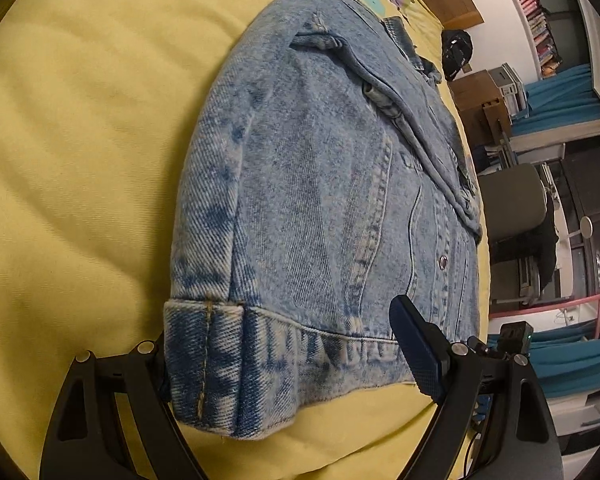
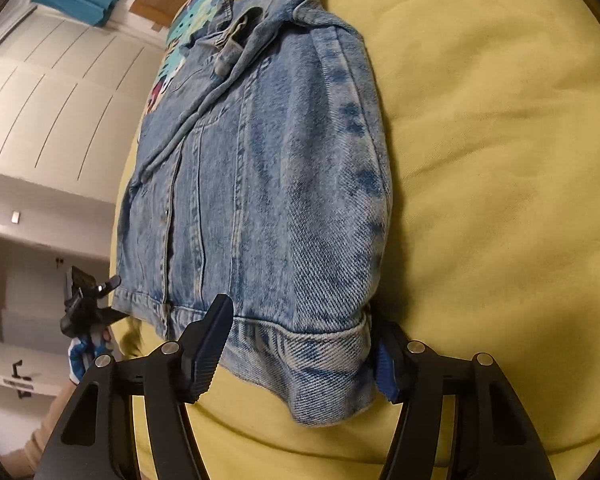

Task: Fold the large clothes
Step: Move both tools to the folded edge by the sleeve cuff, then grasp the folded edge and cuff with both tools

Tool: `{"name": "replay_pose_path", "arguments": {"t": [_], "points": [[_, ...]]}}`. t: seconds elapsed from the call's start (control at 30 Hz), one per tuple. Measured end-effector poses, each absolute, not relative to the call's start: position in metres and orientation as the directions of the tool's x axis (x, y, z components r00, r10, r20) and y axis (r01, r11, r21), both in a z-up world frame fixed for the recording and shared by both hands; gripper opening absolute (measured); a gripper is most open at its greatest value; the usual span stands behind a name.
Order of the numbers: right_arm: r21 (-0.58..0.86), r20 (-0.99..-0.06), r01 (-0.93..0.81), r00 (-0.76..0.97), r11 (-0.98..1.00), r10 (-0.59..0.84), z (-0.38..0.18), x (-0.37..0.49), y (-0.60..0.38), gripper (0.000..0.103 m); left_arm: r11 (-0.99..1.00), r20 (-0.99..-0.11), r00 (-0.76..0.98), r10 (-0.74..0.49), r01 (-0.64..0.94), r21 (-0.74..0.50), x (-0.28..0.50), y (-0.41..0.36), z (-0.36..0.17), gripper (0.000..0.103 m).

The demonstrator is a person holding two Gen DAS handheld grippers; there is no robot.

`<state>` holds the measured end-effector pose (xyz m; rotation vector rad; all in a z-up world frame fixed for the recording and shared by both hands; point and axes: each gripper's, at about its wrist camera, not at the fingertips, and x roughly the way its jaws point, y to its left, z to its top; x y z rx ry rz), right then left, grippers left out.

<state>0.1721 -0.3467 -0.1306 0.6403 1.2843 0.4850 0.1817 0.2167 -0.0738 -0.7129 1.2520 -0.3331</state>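
While jaws gape wide | left gripper, right gripper straddle denim jacket hem

Each hand-held gripper — black arms, silver screws, ribbed dark-blue pads.

Warm dim indoor light, soft shadows, heavy fisheye edge distortion

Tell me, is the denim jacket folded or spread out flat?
Partly folded: the denim jacket lies on the yellow bedcover with both sleeves tucked in.
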Motion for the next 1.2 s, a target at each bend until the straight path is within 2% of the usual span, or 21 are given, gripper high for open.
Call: {"name": "replay_pose_path", "arguments": {"t": [0.1, 0.17, 0.2, 0.53, 0.63, 0.73, 0.8, 0.87, 0.97, 1.2], "points": [[0.688, -0.709, 0.006, 0.216, 0.726, 0.671, -0.128, 0.169, -0.350, 0.055, 0.742, -0.742, 0.299, -0.600, -0.141, -0.656, 0.181, 0.215, -0.072, 0.080], [0.701, -0.697, 0.005, 0.217, 0.713, 0.684, -0.127, 0.165, -0.355, 0.043, 0.738, -0.738, 0.297, -0.606, -0.136, -0.661, 0.181, 0.212, -0.071, 0.077], [0.714, -0.684, 0.001, 0.215, 0.701, 0.697, -0.126, 0.163, -0.357, 0.041, 0.737, -0.736, 0.296, -0.609, -0.132, -0.663, 0.180, 0.211, -0.070, 0.076], [0.715, -0.685, 0.012, 0.209, 0.699, 0.698, -0.130, 0.166, -0.336, 0.040, 0.748, -0.750, 0.301, -0.589, -0.148, -0.647, 0.182, 0.201, -0.072, 0.075], [0.705, -0.696, 0.023, 0.215, 0.709, 0.685, -0.131, 0.167, -0.335, 0.038, 0.756, -0.761, 0.302, -0.575, -0.159, -0.635, 0.182, 0.201, -0.072, 0.067], [0.693, -0.706, 0.018, 0.219, 0.721, 0.673, -0.129, 0.165, -0.334, 0.032, 0.765, -0.773, 0.310, -0.554, -0.176, -0.619, 0.180, 0.205, -0.073, 0.051], [0.686, -0.711, 0.015, 0.224, 0.727, 0.666, -0.127, 0.165, -0.333, 0.029, 0.767, -0.777, 0.315, -0.545, -0.186, -0.614, 0.179, 0.208, -0.074, 0.034], [0.680, -0.715, 0.009, 0.231, 0.733, 0.660, -0.124, 0.164, -0.329, 0.026, 0.767, -0.776, 0.321, -0.542, -0.188, -0.613, 0.177, 0.211, -0.075, 0.026], [0.676, -0.714, -0.004, 0.244, 0.737, 0.656, -0.118, 0.162, -0.327, 0.023, 0.767, -0.771, 0.334, -0.542, -0.177, -0.616, 0.175, 0.212, -0.072, 0.021], [0.677, -0.703, -0.026, 0.272, 0.735, 0.657, -0.109, 0.160, -0.322, 0.017, 0.756, -0.750, 0.369, -0.548, -0.165, -0.634, 0.178, 0.211, -0.066, 0.018]]}}
